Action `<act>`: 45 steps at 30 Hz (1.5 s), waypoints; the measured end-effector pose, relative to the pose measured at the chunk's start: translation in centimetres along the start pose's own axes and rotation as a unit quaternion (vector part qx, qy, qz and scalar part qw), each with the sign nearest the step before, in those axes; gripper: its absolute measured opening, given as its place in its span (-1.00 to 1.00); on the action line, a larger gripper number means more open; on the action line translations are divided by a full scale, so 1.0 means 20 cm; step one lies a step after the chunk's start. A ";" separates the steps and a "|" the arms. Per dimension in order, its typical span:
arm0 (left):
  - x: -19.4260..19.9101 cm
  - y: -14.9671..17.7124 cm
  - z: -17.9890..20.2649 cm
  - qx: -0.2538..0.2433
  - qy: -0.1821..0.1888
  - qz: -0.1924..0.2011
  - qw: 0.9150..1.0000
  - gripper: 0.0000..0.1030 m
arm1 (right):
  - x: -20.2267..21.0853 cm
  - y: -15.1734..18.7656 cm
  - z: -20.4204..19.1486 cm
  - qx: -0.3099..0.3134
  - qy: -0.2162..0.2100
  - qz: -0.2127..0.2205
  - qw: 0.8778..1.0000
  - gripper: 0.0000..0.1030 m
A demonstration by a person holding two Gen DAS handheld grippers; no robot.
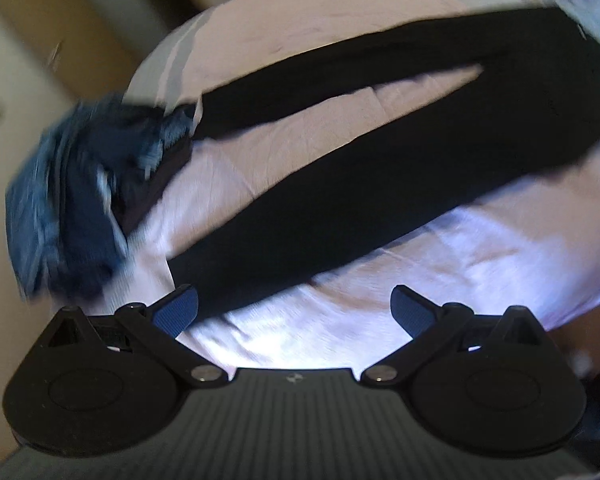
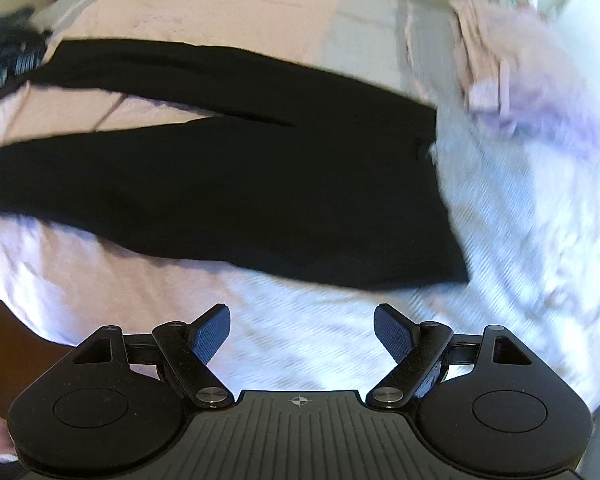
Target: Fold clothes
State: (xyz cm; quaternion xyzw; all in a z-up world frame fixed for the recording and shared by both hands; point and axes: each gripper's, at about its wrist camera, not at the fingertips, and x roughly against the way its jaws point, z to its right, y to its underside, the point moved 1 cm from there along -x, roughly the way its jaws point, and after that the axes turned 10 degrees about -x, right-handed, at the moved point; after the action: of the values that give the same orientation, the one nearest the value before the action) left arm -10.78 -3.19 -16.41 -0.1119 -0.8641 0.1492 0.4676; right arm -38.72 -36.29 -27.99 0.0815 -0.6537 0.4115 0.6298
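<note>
Black trousers [image 1: 340,184] lie spread flat on the pink bed sheet [image 1: 380,320], legs parted, beside crumpled blue clothes [image 1: 72,208]; the left tool [image 1: 294,310] hovers apart, empty. Right view: trousers [image 2: 240,188] ahead, right tool [image 2: 302,334] apart, empty.

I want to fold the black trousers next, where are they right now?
The black trousers lie spread flat on the pink bedsheet, legs parted, ahead of both open grippers; their leg ends reach the pile of blue clothes at left.
</note>
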 end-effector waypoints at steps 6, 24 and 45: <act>-0.22 0.06 0.16 -0.168 -0.052 0.028 0.984 0.87 | -0.11 0.06 -0.02 0.114 0.044 0.050 0.991 0.59; -0.89 0.16 0.38 -0.356 -0.108 0.042 0.927 -0.25 | -0.78 0.26 0.07 0.335 0.104 0.091 0.932 0.15; -1.07 0.09 0.35 -0.346 -0.150 0.004 0.926 -0.52 | -1.24 0.38 0.46 0.484 0.167 0.109 0.852 0.15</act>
State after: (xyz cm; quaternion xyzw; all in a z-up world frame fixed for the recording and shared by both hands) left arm -5.00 -9.82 -37.29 -0.2464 -0.9216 -0.1423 0.2641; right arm -45.71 -47.47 -52.15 0.2339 -0.2618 0.7492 0.5616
